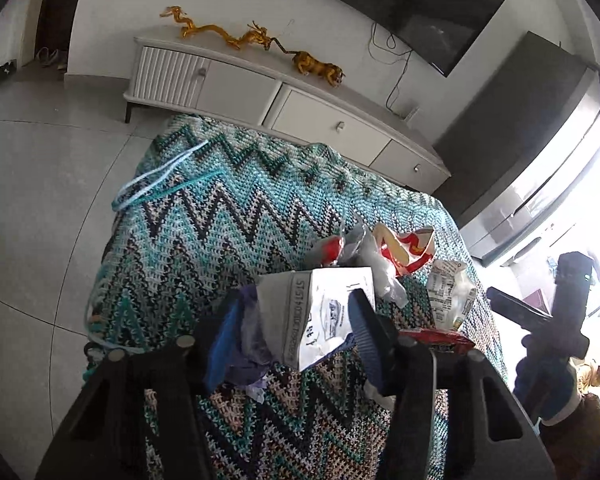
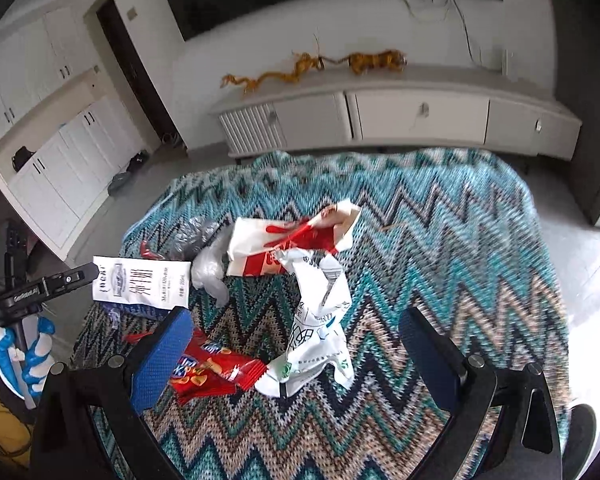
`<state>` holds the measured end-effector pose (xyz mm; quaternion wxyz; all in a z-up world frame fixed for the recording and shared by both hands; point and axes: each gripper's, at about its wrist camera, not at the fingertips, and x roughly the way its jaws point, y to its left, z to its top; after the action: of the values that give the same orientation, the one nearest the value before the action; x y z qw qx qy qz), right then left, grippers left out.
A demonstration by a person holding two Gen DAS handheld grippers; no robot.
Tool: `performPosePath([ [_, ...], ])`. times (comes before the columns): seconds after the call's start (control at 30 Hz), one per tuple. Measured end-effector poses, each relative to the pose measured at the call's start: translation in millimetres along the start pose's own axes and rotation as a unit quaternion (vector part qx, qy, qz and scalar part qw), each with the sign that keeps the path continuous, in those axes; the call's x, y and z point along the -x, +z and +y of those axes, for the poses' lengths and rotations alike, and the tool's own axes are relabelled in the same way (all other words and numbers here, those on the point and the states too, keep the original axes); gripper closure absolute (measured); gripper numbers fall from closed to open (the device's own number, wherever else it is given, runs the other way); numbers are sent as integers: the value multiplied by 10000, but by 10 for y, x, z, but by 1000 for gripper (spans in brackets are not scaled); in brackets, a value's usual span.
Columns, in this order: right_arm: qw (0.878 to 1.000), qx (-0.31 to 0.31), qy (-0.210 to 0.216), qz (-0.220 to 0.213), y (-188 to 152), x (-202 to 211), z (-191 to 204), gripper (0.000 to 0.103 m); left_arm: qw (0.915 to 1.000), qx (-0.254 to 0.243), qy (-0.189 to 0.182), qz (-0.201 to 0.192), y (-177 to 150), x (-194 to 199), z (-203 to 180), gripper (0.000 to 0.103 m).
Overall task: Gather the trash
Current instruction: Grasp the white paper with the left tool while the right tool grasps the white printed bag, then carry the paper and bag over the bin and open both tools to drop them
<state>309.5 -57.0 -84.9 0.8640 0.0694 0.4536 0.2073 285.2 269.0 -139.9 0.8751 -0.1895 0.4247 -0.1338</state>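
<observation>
The left gripper (image 1: 296,332) has its jaws pinching a white milk carton (image 1: 320,320), flattened and printed with black script and a barcode strip, with a scrap of purple film (image 1: 252,344) caught alongside; the carton sits near the left edge of the zigzag knit blanket (image 1: 204,240). The step in hand looks like the pickup of this first piece. The next move probably calls for lifting it clear without dragging the film or the yarn loops, then carrying it to a bin, which neither view shows.

The right gripper (image 2: 292,352) has its jaws spread wide, holding nothing, framing 2 pieces near the blanket's near edge: a red snack packet (image 2: 208,376) lying flat by the left finger, and a crumpled white wrapper (image 2: 320,320) with green print, standing up in folds. The wrapper is likely the easier pinch.

Farther toward the blanket's middle lie a clear plastic bag (image 2: 210,268), a red-and-white paper bag (image 2: 284,244), torn open, and grey film (image 2: 194,228). Beyond stands a white TV cabinet (image 2: 420,116).
</observation>
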Motion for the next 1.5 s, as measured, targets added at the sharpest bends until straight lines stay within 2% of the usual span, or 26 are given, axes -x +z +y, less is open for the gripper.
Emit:
performPosePath([
  [0.23, 9997, -100, 56, 222, 34, -284, -13, 2, 10000, -24, 15, 75, 3, -80, -19, 68],
  [0.43, 9991, -215, 109, 346, 27, -418, -46, 14, 10000, -33, 76, 53, -16, -88, -35, 74],
  [0.6, 9982, -407, 187, 398, 24, -490, -126, 43, 9997, -160, 147, -70, -28, -22, -123, 77],
  [0.73, 9978, -510, 230, 354, 3, -458, -191, 57, 9994, -225, 206, -183, -31, 26, -194, 77],
  [0.77, 9978, -519, 242, 336, -2, -436, -211, 63, 9993, -220, 204, -209, -28, 41, -210, 77],
  [0.83, 9978, -531, 274, 292, -5, -396, -245, 67, 9992, -235, 188, -255, -20, 67, -246, 77],
  [0.97, 9980, -511, 320, 165, -26, -265, -284, 83, 9985, -314, 213, -383, -3, 158, -357, 77],
  [1.23, 9984, -424, 361, -61, -67, 29, -326, 88, 9970, -375, 258, -622, 25, 409, -531, 77],
  [1.5, 9973, -369, 397, -490, -111, 516, -353, 90, 9945, -536, 244, -863, 70, 710, -834, 77],
])
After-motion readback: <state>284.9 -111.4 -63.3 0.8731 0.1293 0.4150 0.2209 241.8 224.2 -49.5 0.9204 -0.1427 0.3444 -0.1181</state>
